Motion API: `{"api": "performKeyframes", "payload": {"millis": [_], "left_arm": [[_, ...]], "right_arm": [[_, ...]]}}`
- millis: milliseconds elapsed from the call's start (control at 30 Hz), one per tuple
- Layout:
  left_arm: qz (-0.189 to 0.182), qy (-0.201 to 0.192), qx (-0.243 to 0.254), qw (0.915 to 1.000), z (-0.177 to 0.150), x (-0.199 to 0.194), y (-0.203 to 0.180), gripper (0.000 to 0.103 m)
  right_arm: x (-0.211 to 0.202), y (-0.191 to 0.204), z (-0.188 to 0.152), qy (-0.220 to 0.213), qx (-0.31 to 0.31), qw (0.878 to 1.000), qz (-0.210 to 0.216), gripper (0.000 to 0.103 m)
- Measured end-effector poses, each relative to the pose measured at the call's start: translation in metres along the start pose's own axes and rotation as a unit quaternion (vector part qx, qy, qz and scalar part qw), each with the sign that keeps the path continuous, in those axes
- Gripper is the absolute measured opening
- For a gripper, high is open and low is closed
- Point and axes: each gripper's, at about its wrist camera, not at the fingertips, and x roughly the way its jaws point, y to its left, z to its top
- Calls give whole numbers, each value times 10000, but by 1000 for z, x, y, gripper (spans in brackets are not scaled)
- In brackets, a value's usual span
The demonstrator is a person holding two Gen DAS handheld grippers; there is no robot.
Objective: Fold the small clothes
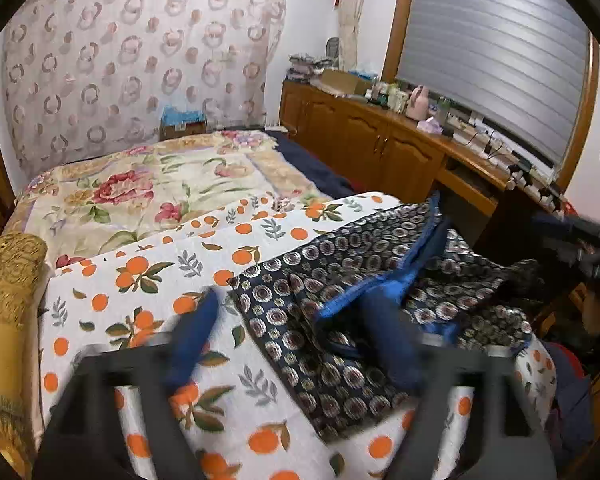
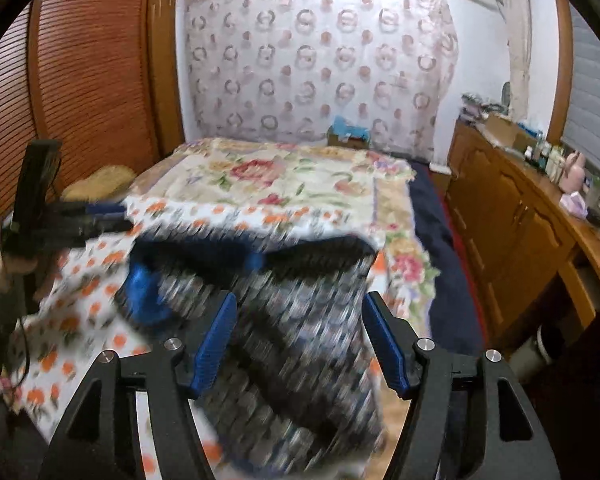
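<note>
A dark garment with a round print and blue lining (image 1: 340, 276) lies rumpled on the orange-fruit sheet (image 1: 148, 280) at the near end of the bed. My left gripper (image 1: 290, 300) is open above it. Its left finger hangs over the sheet and its right finger over the garment's blue edge, neither pressing on cloth. In the right wrist view the same garment (image 2: 300, 344) is motion-blurred beneath my right gripper (image 2: 300, 300), whose blue pads (image 2: 220, 336) stand wide apart and grip nothing. The left gripper (image 2: 84, 220), held by a hand (image 2: 8, 268), shows at the far left of that view.
A floral quilt (image 1: 140, 188) covers the far half of the bed. A gold cushion (image 1: 8, 280) lies at its left edge. A wooden cabinet (image 1: 372, 136) cluttered with small items runs along the right. Louvred wooden doors (image 2: 92, 64) stand left of the bed. A box (image 1: 182, 122) sits by the curtain.
</note>
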Motion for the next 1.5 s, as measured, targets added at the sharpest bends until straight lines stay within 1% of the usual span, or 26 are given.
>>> {"api": "performKeyframes", "payload": {"millis": [167,267,367,400,467,533,567,600,667,733,800,833,867,933,1000,1033,1100,1200,1267,1367,1500], "left_arm": [[26,-120,14,9999,-14,-23,-5,85],[49,-111,46,9999,-23,-32,-8,85],[32,-111,24,9999,-31,-38,-9,85],[22,-107,17,9999,-35,-40,-10,85],[14,-93,0,10000,-40,-41,-12,85],[12,-55,-34,10000,-45,-41,-10,85],[17,-40,-45,10000,-47,-41,-9,85],[24,-20,-57,10000,-48,-40,-8,85],[27,10,-84,10000,-51,-39,-7,85],[27,32,-109,9999,-53,-37,-5,85],[28,52,-125,9999,-53,-34,-4,85],[27,58,-130,9999,-53,-33,-3,85],[25,65,-131,9999,-52,-32,-3,85],[33,76,-124,9999,-51,-30,-5,85],[43,93,-115,9999,-49,-28,-5,85],[46,102,-103,9999,-49,-27,-5,85],[79,122,-71,9999,-47,-24,-5,85],[130,148,-66,9998,-42,-17,-5,85],[167,161,-76,9997,-38,-12,-4,85],[218,189,-75,9996,-30,-3,-3,85],[318,237,5,9992,-17,12,-5,85]], "right_arm": [[-15,26,-47,400,35,9992,68,68],[-17,39,-66,549,6,9984,133,68],[-9,48,-73,683,63,9973,265,68],[0,49,-70,738,19,9969,275,68],[14,49,-73,900,-50,9956,264,64],[34,47,-74,1100,-63,9937,181,62],[40,46,-75,1196,-68,9927,97,57],[48,45,-73,1266,-100,9919,67,55],[55,47,-74,1365,-183,9904,73,53],[58,48,-74,1350,-267,9905,52,51],[58,48,-73,1320,-291,9908,106,38],[51,46,-74,1280,-344,9911,120,20],[50,47,-74,1264,-401,9909,211,10],[49,52,-76,1275,-604,9899,162,4],[50,53,-77,1226,-728,9897,117,2],[48,53,-74,1155,-792,9901,2,2],[45,46,-58,936,-751,9927,-124,2],[36,30,-21,453,-740,9957,-313,2],[36,21,4,170,-824,9953,-483,2],[46,9,36,-123,-911,9940,-594,2],[78,1,64,-218,-993,9929,-614,2]]}}
